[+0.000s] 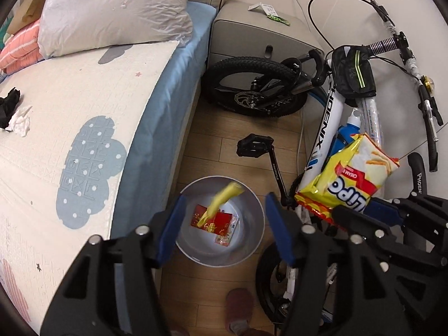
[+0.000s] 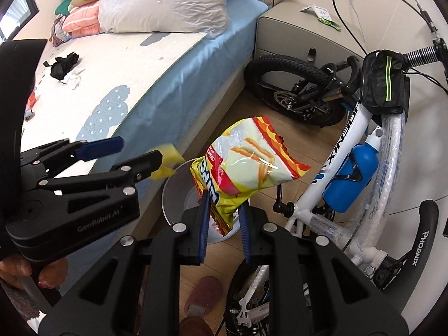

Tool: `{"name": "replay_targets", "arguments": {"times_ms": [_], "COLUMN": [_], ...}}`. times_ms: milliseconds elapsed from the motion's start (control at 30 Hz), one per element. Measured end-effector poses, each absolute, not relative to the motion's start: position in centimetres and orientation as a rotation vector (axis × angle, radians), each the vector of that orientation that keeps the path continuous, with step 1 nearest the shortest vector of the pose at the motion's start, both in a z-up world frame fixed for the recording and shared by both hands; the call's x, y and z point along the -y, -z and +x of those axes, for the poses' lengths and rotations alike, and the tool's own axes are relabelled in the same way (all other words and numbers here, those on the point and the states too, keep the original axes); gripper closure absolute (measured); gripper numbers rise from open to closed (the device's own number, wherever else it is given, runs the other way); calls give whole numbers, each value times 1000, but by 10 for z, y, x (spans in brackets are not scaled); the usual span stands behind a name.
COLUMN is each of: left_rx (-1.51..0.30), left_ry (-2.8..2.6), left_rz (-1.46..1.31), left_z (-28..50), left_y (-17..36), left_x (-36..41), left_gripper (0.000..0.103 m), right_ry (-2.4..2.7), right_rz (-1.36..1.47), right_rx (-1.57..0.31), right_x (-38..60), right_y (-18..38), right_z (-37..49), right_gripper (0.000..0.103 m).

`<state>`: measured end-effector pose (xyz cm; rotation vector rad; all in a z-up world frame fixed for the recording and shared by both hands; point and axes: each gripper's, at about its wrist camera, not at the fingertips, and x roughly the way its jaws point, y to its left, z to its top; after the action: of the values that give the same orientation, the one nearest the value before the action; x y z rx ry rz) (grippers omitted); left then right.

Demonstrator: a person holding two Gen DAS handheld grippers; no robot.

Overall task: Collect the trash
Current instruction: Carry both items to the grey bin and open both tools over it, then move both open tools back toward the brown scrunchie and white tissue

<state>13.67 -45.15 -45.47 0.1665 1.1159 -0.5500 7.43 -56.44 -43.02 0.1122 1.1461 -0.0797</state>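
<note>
- Yellow snack bag (image 2: 246,165) is clamped by its lower end in the right gripper (image 2: 224,224), fingers (image 2: 203,224) pressed on the foil; its long axis rises up and to the right.
- Bin (image 1: 259,224) stands on the floor below and left of the bag, beside the bed (image 1: 156,112).
- Left gripper (image 1: 224,229), fingers apart and empty, hangs directly over the bin; a yellow scrap (image 1: 221,201) is in mid-air inside the rim.
- Judgement: the right hand must shift left before letting go.

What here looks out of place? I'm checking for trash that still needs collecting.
A crumpled black scrap and white tissue lie on the bed mat, and wrappers sit on the nightstand. A yellow piece is blurred above the bin.
</note>
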Motion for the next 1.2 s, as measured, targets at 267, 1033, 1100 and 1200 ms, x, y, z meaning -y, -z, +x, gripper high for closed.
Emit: {"name": "replay_targets", "arguments": {"times_ms": [267,1033,1100,1200], "left_rx": [-1123,-1087,-1078,-1064], "left_ry": [516,336,302,243], "left_rz": [192,116,98,65], "left_z": [140,151,152,152], "left_y": [456,431,423,410], "left_x": [439,332,315,283], "left_gripper": [42,32,32,32], "right_ry": [50,20,-1,-41], "right_rz": [115,-3,-17,-37], "right_rx": [-1161,-1173,-1158,-1128], "right_x": [559,493,477,449], "right_y": [442,445,435,417], "right_z": [82,113,117,126], "right_gripper": [85,65,62,61]}}
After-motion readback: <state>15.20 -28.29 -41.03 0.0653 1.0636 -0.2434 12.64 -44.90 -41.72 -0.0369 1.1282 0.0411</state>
